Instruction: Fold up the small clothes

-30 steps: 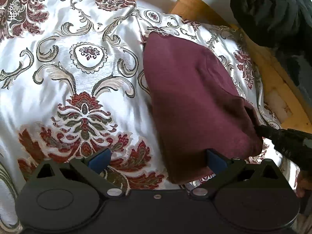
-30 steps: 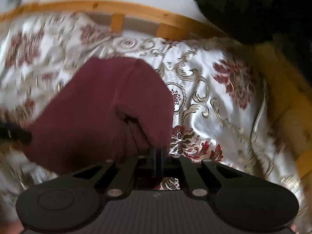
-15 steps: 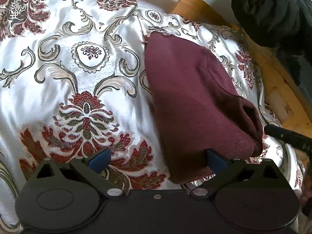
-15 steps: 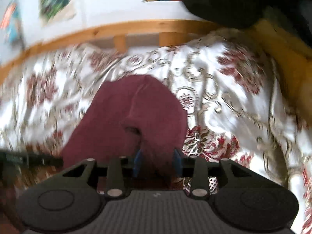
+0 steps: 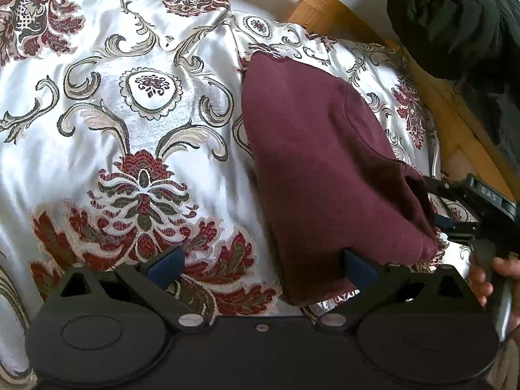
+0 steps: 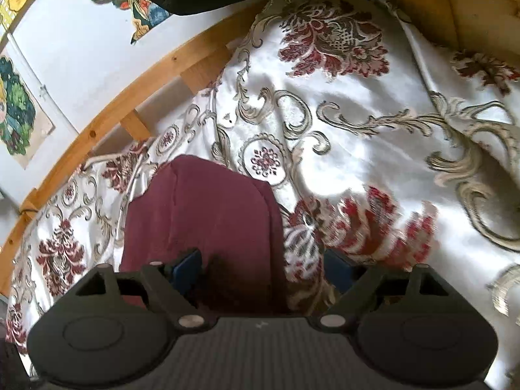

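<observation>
Satin floral bedspread (image 5: 97,130), wooden-railed, stretches bare ahead of the spread-fingered left gripper (image 5: 260,265) and released right gripper (image 6: 265,268), both bracketing a folded maroon garment (image 5: 325,169).

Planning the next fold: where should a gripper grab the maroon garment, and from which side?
Probably the near hem corner of the maroon garment, where its edge lies by the left gripper. Come in low from the near side: that edge looks thin and flat on the floral bedspread, while the bulged, rolled end sits by the right gripper. Both grippers are open.
</observation>
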A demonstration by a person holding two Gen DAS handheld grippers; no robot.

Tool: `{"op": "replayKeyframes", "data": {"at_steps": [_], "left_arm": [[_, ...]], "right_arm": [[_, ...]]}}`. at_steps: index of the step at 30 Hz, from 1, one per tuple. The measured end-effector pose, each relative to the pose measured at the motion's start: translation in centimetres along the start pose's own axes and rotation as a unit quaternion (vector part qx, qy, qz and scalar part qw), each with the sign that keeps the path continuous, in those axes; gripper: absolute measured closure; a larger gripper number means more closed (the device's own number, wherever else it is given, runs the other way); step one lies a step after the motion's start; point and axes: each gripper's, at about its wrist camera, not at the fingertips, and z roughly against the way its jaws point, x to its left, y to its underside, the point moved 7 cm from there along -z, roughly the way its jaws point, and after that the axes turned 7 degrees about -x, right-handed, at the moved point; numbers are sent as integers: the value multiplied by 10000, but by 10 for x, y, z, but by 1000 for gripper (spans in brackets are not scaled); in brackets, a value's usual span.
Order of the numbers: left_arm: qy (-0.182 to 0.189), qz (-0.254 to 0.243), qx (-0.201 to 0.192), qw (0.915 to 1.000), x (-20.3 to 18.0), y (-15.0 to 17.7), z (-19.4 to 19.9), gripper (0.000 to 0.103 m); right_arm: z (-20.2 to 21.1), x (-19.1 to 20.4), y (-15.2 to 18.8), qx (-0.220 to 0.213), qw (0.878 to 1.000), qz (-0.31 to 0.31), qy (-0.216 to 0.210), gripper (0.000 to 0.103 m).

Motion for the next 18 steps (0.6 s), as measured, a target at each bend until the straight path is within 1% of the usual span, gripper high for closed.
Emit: {"op": "replayKeyframes", "data": {"at_steps": [4,6,8,10,13,16,18], "left_arm": [[-5,-11,13,10000,-1,0,-1,1],[-5,-6,20,10000,0,0,-1,1],[-2,5,40,10000,0,0,-1,1],[-7,30,60,10000,0,0,-1,1],[-11,42,72,10000,0,0,-2,1],[-10,53,80,10000,0,0,-2,1],[-7,54,80,10000,0,0,-2,1]], "right_arm": [[-9,11,0,-189,9994,-108,-278,12],[-15,18,1,-214,9993,-7,-317,9],[-24,21,6,-120,9996,106,-240,7],[-30,19,13,61,9998,107,-138,5],[-35,11,20,270,9996,-94,-37,3],[-34,3,20,265,9987,-425,-99,2],[-35,1,20,273,9984,-475,-110,1]]}}
